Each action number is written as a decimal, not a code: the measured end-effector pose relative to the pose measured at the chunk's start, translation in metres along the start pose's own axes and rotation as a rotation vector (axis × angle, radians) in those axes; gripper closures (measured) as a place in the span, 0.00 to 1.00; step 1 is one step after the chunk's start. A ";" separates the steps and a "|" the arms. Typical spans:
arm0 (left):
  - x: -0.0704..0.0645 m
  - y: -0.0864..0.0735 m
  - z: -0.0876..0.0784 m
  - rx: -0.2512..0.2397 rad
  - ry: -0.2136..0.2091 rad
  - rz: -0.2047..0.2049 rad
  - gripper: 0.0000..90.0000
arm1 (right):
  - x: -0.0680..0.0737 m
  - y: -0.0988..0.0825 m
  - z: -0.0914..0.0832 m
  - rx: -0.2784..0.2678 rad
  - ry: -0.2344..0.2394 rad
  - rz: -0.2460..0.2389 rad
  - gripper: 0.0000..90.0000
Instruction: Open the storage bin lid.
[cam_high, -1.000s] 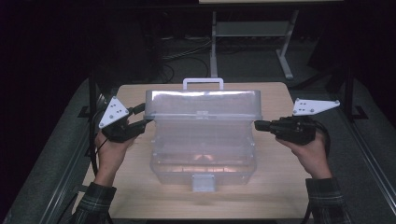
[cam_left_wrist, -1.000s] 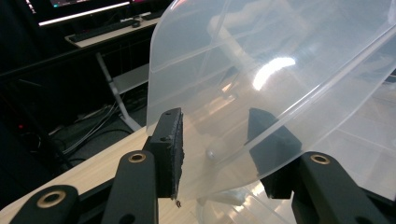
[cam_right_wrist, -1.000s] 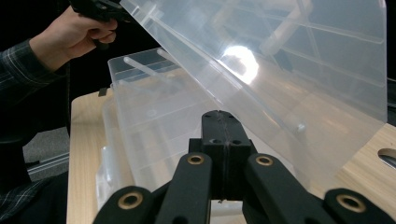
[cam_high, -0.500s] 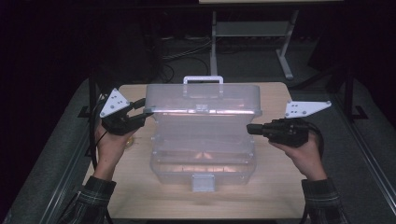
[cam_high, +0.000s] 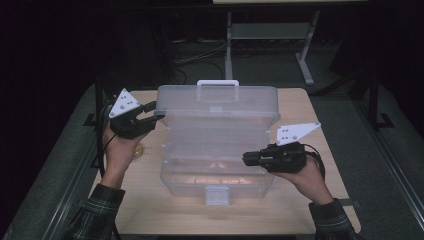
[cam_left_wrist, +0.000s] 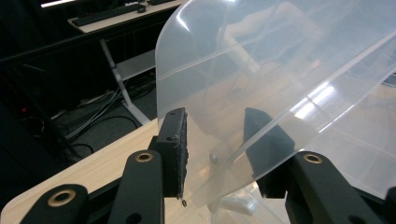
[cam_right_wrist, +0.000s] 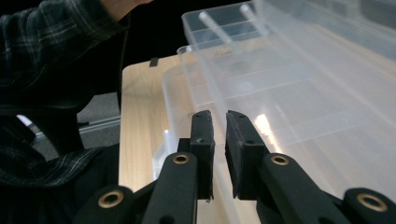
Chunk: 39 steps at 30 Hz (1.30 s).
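Holding lid (cam_high: 220, 112) up; left gripper (cam_high: 150, 114) clamps.

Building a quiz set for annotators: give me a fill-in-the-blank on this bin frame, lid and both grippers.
1. The clear storage bin stands with its lid ____.
2. The lid's edge sits between the jaws of the ____ gripper.
3. The white carry handle sits on the lid's ____ edge in the high view.
4. Between the jaws of the right gripper there is ____.

Missing words: raised; left; top; nothing
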<state>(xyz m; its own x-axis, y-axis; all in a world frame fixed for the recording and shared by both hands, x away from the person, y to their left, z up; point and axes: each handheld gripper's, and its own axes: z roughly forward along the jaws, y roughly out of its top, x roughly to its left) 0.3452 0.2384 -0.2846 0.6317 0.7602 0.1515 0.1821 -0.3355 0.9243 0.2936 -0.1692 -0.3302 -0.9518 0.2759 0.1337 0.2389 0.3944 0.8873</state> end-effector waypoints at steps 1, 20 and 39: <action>0.000 0.000 0.000 0.000 0.000 0.000 0.67 | 0.000 0.000 0.000 0.000 0.000 0.000 0.89; 0.007 0.007 0.007 0.009 -0.001 -0.009 0.67 | 0.026 -0.013 0.066 0.226 0.053 -0.086 0.83; 0.014 0.012 0.014 0.019 -0.004 -0.009 0.68 | 0.026 -0.018 0.088 0.293 0.047 -0.108 0.84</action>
<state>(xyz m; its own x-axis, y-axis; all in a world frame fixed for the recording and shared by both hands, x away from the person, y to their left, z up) 0.3669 0.2376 -0.2758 0.6329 0.7611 0.1421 0.2022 -0.3397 0.9185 0.2818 -0.0919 -0.3821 -0.9809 0.1805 0.0724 0.1750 0.6565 0.7338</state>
